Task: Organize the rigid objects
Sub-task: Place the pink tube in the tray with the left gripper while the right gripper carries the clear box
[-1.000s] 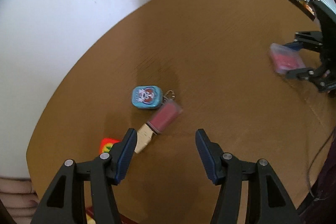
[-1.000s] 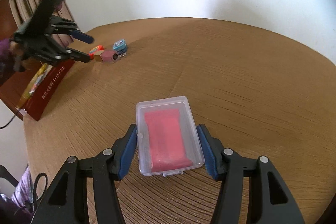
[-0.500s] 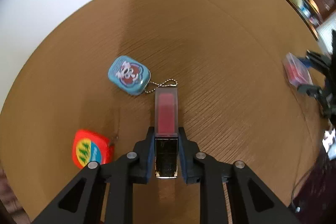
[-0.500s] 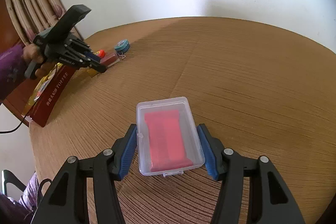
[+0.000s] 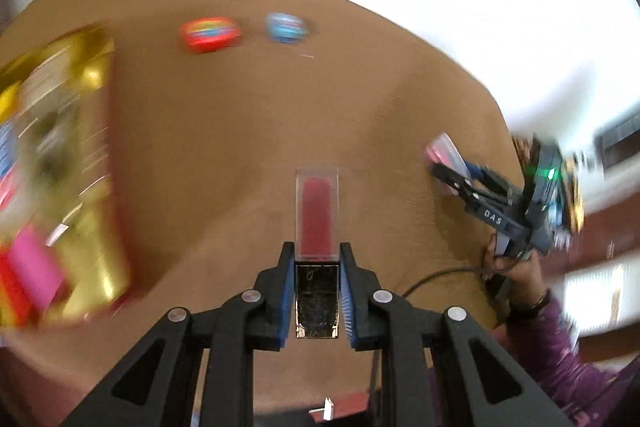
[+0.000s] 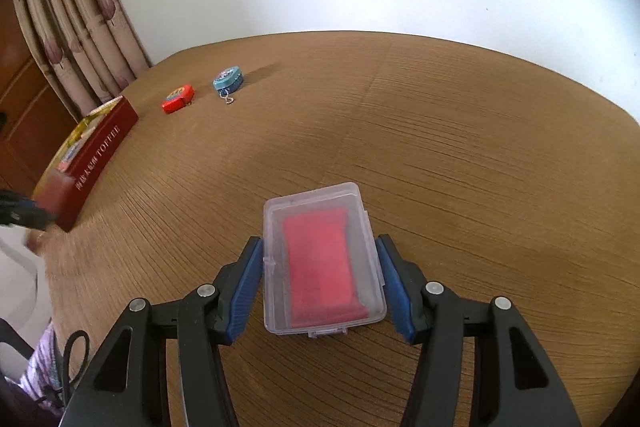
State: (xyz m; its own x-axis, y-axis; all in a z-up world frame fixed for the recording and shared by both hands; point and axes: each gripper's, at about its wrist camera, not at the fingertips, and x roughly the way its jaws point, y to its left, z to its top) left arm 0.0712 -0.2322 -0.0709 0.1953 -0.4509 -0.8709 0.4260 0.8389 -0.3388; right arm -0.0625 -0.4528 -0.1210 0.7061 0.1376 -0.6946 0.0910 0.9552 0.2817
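Left claw (image 5: 317, 269): clamped on the gold cap of a lip-gloss tube (image 5: 317, 217), raised over the bench (image 5: 224, 131).
Right claw (image 6: 320, 277): pads against both sides of a clear case (image 6: 322, 259) holding a red insert, resting on the bench.
Red tin (image 6: 178, 99), blue tin (image 6: 228, 79): 11 o'clock, right view.

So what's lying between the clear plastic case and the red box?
Nothing: in the right wrist view, only bare table separates the clear plastic case from the red box.
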